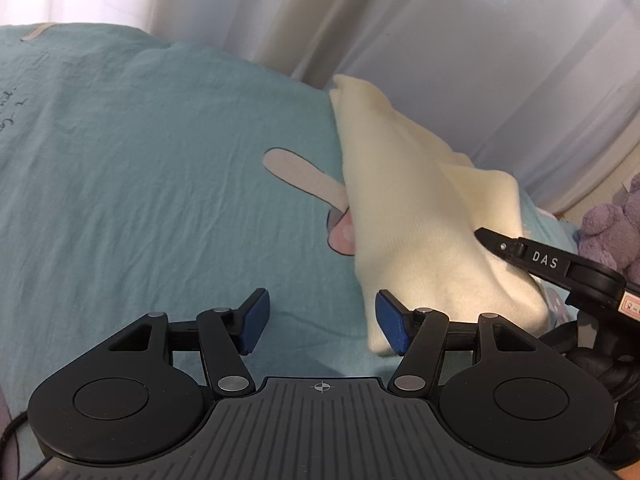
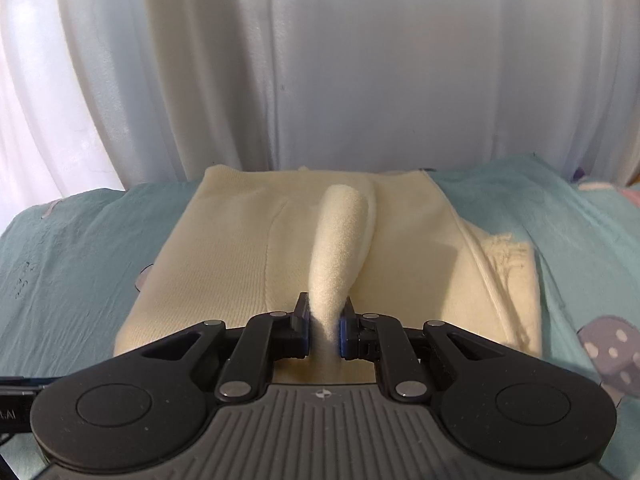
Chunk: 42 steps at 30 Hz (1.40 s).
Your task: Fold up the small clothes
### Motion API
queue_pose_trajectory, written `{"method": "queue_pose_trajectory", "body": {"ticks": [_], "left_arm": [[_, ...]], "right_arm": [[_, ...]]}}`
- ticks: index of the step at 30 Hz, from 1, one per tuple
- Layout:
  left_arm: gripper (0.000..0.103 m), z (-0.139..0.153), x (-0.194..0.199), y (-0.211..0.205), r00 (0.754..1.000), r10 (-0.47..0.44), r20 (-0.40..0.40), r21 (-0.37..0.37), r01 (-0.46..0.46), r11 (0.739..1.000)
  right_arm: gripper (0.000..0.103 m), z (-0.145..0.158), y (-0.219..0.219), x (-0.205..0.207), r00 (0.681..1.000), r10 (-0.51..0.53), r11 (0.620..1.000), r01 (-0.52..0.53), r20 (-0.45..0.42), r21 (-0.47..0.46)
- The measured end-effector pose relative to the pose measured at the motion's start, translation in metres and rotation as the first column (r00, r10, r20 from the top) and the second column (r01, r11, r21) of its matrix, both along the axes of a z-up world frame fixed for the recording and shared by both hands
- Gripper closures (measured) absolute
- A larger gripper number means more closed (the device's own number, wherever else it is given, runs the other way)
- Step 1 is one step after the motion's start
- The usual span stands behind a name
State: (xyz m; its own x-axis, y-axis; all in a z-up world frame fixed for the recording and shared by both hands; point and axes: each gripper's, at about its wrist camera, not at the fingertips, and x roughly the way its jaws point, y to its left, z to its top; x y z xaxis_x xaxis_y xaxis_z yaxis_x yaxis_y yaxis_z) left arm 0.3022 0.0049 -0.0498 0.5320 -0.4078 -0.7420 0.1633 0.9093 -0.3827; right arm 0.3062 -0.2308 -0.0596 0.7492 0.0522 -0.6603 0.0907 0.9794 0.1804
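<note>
A cream knitted garment point(image 2: 240, 248) lies folded on the teal bed sheet point(image 2: 80, 248). My right gripper point(image 2: 325, 322) is shut on a raised fold of the cream garment point(image 2: 340, 236), pinched up from its near edge. In the left wrist view the garment point(image 1: 408, 208) lies to the right, with the right gripper point(image 1: 480, 236) reaching onto it from the right. My left gripper point(image 1: 320, 320) is open and empty, low over the sheet, its right pad point(image 1: 390, 322) at the garment's near left corner.
The teal sheet point(image 1: 140, 160) has cartoon prints point(image 1: 304, 184) and covers the bed. White curtains point(image 2: 320, 60) hang close behind the bed's far edge. A purple plush toy point(image 1: 612, 224) sits at the far right.
</note>
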Motion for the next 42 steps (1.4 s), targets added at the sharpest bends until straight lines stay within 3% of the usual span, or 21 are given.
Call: {"method": "queue_pose_trajectory", "body": {"ticks": [3,5,9,11,15,20,24,42], "left_arm": [[0.038,-0.001,-0.007,-0.011,0.999,-0.006,0.044,0.057,0.004,0.998],[0.038,-0.001,-0.009,-0.013,0.999,0.007,0.048,0.065,-0.01,0.998],[0.039,0.004,-0.016,-0.018,0.999,0.038,0.026,0.077,-0.04,0.996],[0.039,0.01,-0.024,-0.02,0.998,0.045,0.04,0.101,-0.049,0.994],[0.038,0.018,-0.044,-0.025,0.998,0.049,0.028,0.075,-0.051,0.996],[0.038,0.013,-0.041,-0.051,1.0,0.016,0.005,0.09,-0.016,0.996],[0.038,0.007,-0.03,-0.063,0.997,0.072,-0.004,0.12,-0.071,0.99],[0.032,0.008,-0.028,-0.078,0.996,0.087,0.006,0.169,-0.086,0.982]], "right_arm": [[0.086,-0.004,-0.031,0.003,1.0,-0.009,0.973,0.013,-0.017,0.228],[0.083,-0.009,-0.052,0.006,0.999,-0.021,0.917,0.037,-0.042,0.397],[0.081,-0.023,-0.072,0.018,0.995,-0.014,0.826,0.069,-0.102,0.56],[0.089,-0.018,-0.071,0.021,0.995,0.005,0.853,0.048,-0.099,0.52],[0.09,0.016,-0.04,0.017,0.999,0.054,0.968,-0.053,0.001,0.246],[0.091,0.061,-0.031,0.003,0.986,0.093,0.987,-0.109,0.135,0.119],[0.091,0.076,-0.036,-0.001,0.977,0.097,0.995,-0.102,0.192,0.013],[0.091,0.016,-0.097,-0.009,0.995,-0.028,0.999,0.031,0.097,-0.027]]}}
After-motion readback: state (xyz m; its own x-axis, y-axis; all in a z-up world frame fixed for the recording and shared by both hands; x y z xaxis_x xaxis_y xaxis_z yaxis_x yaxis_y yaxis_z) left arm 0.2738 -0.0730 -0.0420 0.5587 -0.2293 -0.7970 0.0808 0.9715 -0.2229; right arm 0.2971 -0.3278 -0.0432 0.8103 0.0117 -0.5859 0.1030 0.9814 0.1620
